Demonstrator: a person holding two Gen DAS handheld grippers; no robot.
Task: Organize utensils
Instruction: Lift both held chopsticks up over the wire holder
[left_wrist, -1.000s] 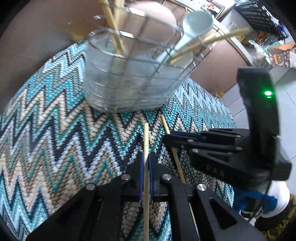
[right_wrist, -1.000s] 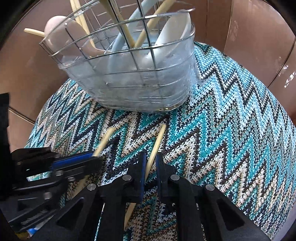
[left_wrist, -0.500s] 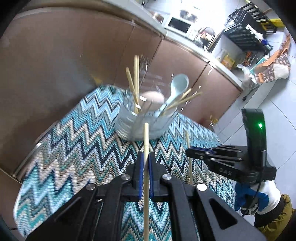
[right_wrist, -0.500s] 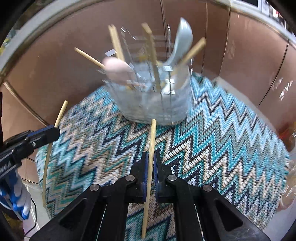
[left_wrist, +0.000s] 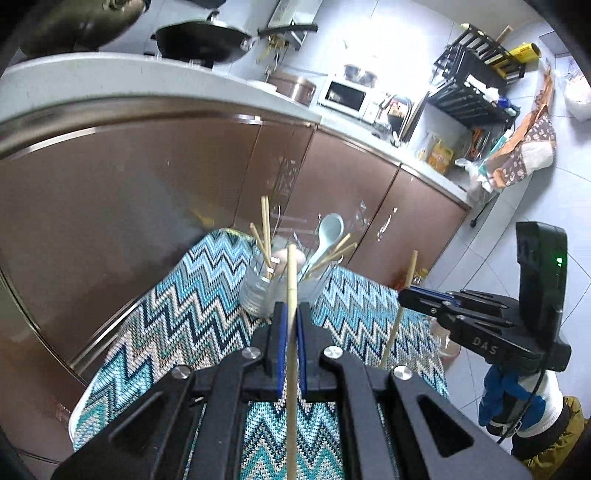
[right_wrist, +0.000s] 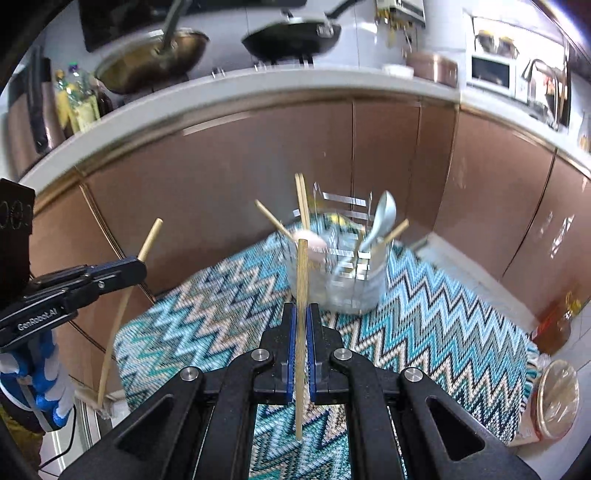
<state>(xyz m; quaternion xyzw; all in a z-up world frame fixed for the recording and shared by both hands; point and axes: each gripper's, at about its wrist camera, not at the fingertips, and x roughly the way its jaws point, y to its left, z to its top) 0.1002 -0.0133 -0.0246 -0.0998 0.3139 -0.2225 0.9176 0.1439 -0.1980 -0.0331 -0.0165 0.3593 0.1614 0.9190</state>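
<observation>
Left wrist view is showing the zigzag-patterned mat lying below, with the clear utensil holder standing at its far end, holding chopsticks and a pale blue spoon. Left gripper is clenching one chopstick; right gripper is clenching another chopstick, both above the mat.

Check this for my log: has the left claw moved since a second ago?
Yes. The left claw, shut on a chopstick, has risen up and back from the utensil holder, which now looks far smaller.
</observation>
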